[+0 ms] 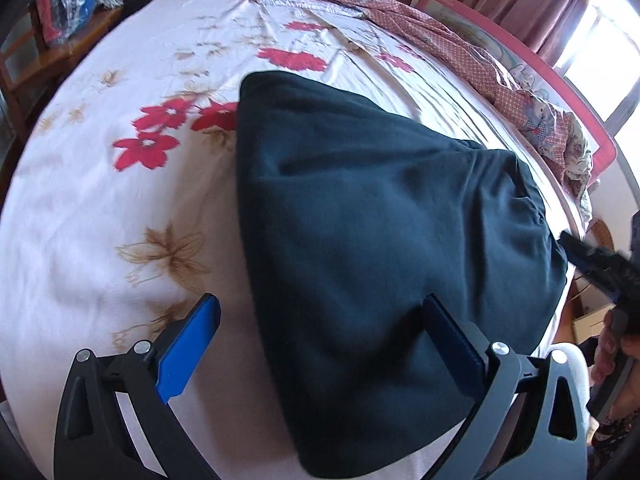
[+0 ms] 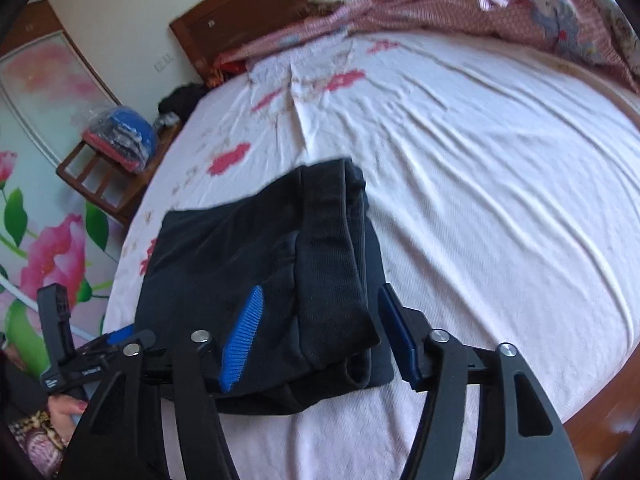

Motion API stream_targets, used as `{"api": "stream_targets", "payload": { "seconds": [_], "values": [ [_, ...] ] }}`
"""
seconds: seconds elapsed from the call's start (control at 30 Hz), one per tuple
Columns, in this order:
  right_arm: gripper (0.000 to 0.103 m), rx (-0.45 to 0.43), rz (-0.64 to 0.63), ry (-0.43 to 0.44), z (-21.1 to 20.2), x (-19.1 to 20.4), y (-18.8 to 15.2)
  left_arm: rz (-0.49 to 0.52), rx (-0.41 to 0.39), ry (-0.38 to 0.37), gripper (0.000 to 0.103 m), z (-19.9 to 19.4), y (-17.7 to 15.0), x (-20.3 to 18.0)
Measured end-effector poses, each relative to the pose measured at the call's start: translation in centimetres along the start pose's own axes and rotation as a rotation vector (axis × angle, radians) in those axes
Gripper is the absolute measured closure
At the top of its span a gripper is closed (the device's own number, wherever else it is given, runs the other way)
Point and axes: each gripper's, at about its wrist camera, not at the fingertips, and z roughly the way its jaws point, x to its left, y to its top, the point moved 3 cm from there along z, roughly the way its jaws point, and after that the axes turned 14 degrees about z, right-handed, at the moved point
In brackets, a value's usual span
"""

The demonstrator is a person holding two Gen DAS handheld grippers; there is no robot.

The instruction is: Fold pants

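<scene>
Dark folded pants [image 1: 360,220] lie on the flowered white sheet [image 1: 100,220] near the bed's front edge. My left gripper [image 1: 320,340] is open wide over their near left corner: one blue pad hangs above bare sheet, the other above the cloth. In the right wrist view the pants [image 2: 224,248] show their ribbed waistband [image 2: 332,248] folded on top. My right gripper [image 2: 320,336] straddles the near end of that waistband, open, with the cloth lying flat between its pads. Each view catches the other gripper at its edge, held by a hand [image 2: 68,408].
A crumpled pink quilt [image 1: 440,32] runs along the far side of the bed, against a pink guard rail [image 1: 560,80]. A wooden nightstand [image 2: 100,176] with bagged clothes [image 2: 120,136] stands beside the headboard [image 2: 260,4]. The bare sheet [image 2: 500,220] stretches right of the pants.
</scene>
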Motion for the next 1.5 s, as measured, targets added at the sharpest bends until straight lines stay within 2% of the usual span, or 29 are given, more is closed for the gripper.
{"api": "stream_targets", "payload": {
  "seconds": [0.07,0.2,0.27,0.33,0.4,0.47,0.53,0.6,0.73,0.83,0.97,1.03,1.17,1.27,1.33,1.37,1.5],
  "values": [
    [0.066,0.026,0.027,-0.043,0.4,-0.8,-0.7,0.003,-0.004,0.002,0.002,0.1,-0.3,-0.3],
    [0.067,0.035,0.116,-0.009,0.5,-3.0,-2.1,0.049,-0.02,-0.007,0.002,0.2,-1.3,-1.0],
    [0.066,0.021,0.118,0.019,0.4,-3.0,-1.8,0.059,-0.018,-0.02,0.002,0.1,-1.2,-1.0],
    [0.061,0.02,0.101,0.055,0.0,-2.4,-1.1,0.043,-0.008,-0.049,0.002,0.2,-0.6,-0.4],
    [0.034,0.019,0.095,0.094,-0.5,-1.9,-0.2,0.016,-0.007,-0.047,0.002,0.1,0.0,0.4],
    [0.025,-0.01,0.085,0.097,-0.9,-1.5,1.0,-0.01,-0.017,-0.058,0.002,0.2,0.7,0.9],
    [0.025,0.007,0.066,0.108,-0.6,-1.1,1.9,-0.04,-0.035,-0.096,0.002,0.3,1.4,1.3],
    [0.025,0.069,0.046,0.108,0.8,-0.9,2.6,-0.05,-0.053,-0.139,0.002,0.5,1.9,1.2],
    [0.025,0.189,0.045,0.119,3.7,-1.1,2.8,-0.019,-0.012,-0.16,0.002,1.5,2.3,1.1],
    [0.025,0.232,0.036,0.115,5.2,-1.8,3.3,-0.014,0.007,-0.191,0.002,2.0,2.1,1.4],
    [0.025,0.285,0.048,0.198,6.5,-2.4,3.4,0.035,0.014,-0.223,0.003,2.2,2.4,1.0],
    [0.025,0.292,0.055,0.232,6.9,-2.5,3.6,0.048,0.019,-0.267,0.003,2.2,2.4,0.4],
    [0.023,0.287,0.046,0.269,7.3,-2.0,3.7,0.09,0.033,-0.253,0.003,2.5,2.8,-0.4],
    [0.023,0.286,-0.005,0.264,7.4,-1.3,3.2,0.082,0.004,-0.25,0.012,2.1,2.9,-0.3],
    [0.023,0.272,-0.057,0.243,7.4,-0.8,3.0,0.085,-0.001,-0.225,0.024,2.1,2.8,0.1],
    [0.024,0.26,-0.061,0.237,7.3,-0.7,2.8,0.087,-0.005,-0.223,0.024,2.1,2.7,0.2],
    [0.047,0.199,-0.068,0.232,6.7,-0.6,2.3,0.138,-0.034,-0.194,0.039,1.5,2.6,-0.3]
  ]
}}
